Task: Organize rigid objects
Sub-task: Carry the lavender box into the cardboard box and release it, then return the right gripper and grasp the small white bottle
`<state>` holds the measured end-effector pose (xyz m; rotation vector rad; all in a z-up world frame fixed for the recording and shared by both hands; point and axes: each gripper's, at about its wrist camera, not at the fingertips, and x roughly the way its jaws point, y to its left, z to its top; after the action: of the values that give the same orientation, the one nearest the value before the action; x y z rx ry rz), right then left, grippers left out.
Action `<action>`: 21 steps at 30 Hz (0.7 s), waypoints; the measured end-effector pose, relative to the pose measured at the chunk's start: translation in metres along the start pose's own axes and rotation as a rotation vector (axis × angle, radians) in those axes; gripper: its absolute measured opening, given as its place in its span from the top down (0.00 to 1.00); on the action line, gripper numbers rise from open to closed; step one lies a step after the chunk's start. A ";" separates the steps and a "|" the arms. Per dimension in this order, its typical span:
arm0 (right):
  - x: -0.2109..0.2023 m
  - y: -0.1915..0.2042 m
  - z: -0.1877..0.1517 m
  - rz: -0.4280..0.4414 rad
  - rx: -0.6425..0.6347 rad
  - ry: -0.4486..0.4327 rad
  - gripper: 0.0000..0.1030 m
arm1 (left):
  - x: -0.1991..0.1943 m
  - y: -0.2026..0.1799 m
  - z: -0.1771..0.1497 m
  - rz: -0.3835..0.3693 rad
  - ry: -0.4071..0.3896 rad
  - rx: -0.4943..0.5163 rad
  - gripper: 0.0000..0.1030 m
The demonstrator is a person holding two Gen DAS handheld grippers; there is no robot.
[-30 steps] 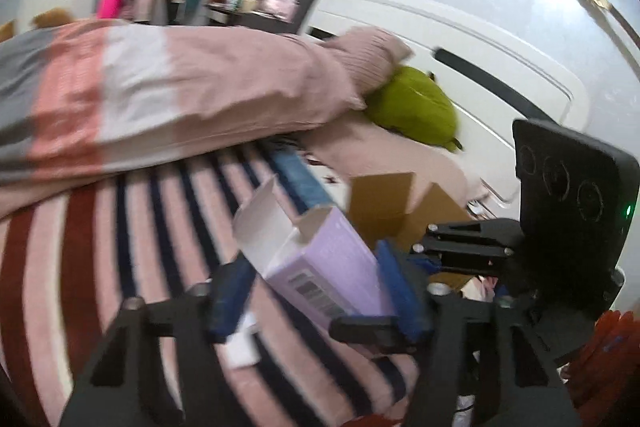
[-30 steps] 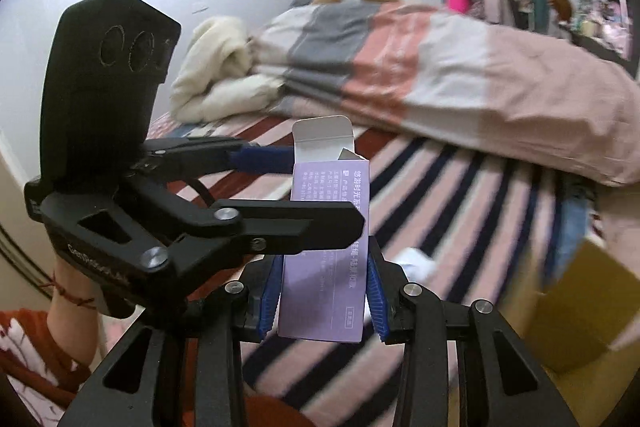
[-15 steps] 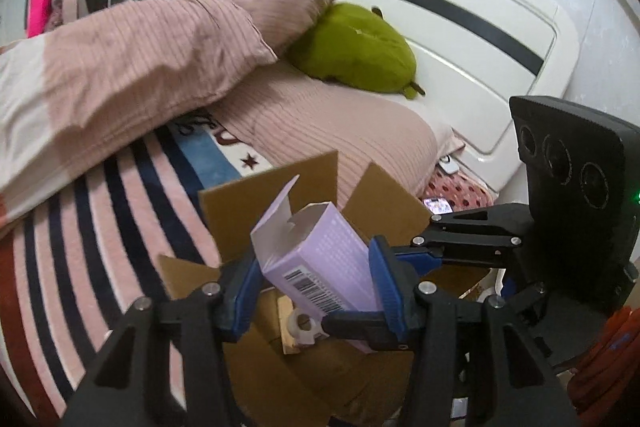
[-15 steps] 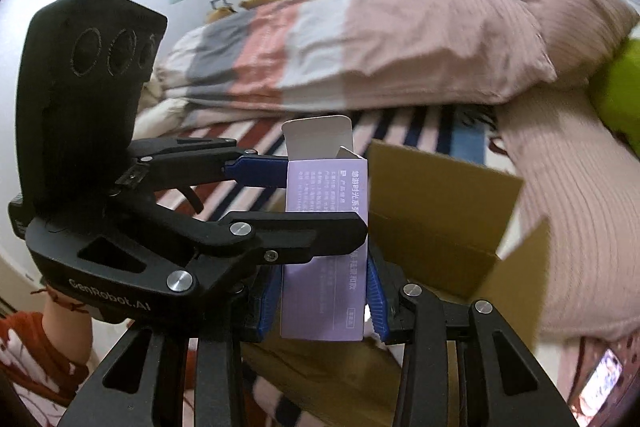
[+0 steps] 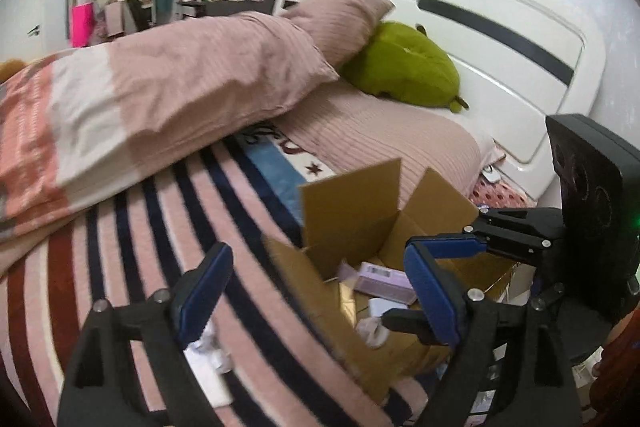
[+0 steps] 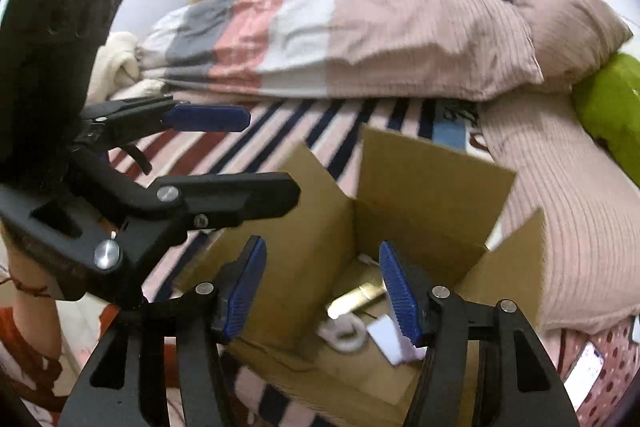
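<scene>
An open cardboard box stands on the striped bed. The purple carton lies inside it, beside a small white ring-shaped item and a white card. My left gripper is open and empty, above the box's near left corner. My right gripper is open and empty, over the box's opening. Each gripper shows in the other's view: the right one at the right, the left one at the left.
A white crumpled item lies on the striped blanket left of the box. A rolled pink duvet, a pink pillow and a green plush lie behind. A white headboard stands at the right. A phone lies at the bed's edge.
Both grippers carried the purple carton to the cardboard box, then opened. The carton dropped into the box and lies there now.
</scene>
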<state>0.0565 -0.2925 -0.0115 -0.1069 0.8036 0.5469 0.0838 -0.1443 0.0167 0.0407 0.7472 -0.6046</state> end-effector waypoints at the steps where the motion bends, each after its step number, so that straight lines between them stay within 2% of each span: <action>1: 0.002 0.006 0.002 0.010 -0.008 -0.007 0.46 | -0.010 0.008 -0.003 0.012 -0.012 -0.010 0.17; 6: 0.011 0.051 0.018 0.089 -0.074 -0.025 0.46 | -0.053 0.052 -0.026 0.084 -0.053 -0.076 0.17; 11: 0.041 0.105 0.030 0.196 -0.144 0.014 0.46 | -0.086 0.101 -0.066 0.179 -0.059 -0.157 0.17; 16: 0.098 0.145 0.022 0.262 -0.173 0.119 0.46 | -0.106 0.142 -0.114 0.249 -0.050 -0.232 0.17; 21: 0.168 0.156 0.009 0.252 -0.139 0.230 0.47 | -0.116 0.172 -0.157 0.274 -0.035 -0.304 0.17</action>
<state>0.0790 -0.0852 -0.1072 -0.2008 1.0100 0.8392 0.0096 0.0950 -0.0543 -0.1457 0.7774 -0.2268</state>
